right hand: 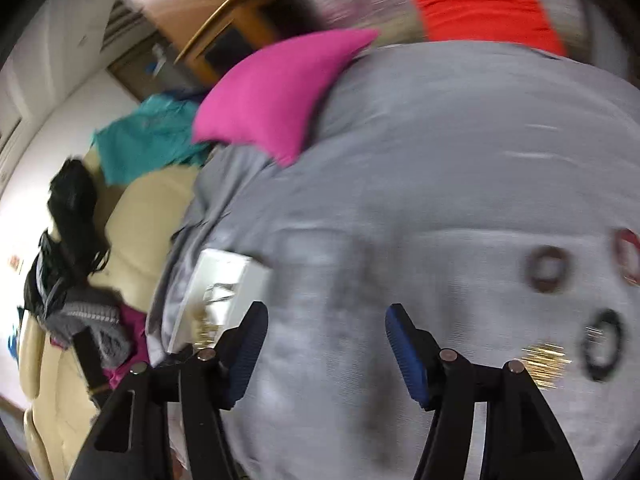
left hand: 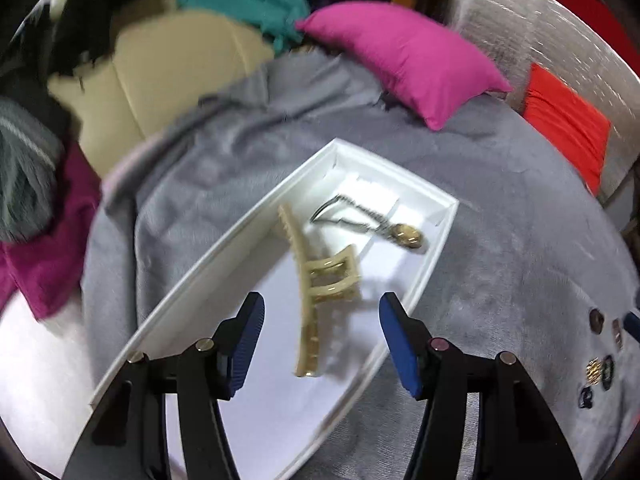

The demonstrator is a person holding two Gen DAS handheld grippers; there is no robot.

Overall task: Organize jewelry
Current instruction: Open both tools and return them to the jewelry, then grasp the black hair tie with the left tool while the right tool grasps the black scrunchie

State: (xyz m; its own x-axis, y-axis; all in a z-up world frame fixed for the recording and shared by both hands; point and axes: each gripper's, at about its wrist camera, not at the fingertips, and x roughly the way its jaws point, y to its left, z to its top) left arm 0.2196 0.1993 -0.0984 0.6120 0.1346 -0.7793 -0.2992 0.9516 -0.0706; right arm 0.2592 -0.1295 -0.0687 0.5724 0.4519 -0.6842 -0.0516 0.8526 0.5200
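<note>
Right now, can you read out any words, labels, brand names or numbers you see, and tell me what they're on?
None can be read.
The white tray and the beige hair clip show no print.
A small sign on the wall in the right wrist view is too small and blurred to read.

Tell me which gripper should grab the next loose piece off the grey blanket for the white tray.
Right, probably. The right gripper is open over the grey blanket, with the dark rings and a gold piece just beside it. The left gripper hangs open above the white tray, over the beige hair claw.
</note>
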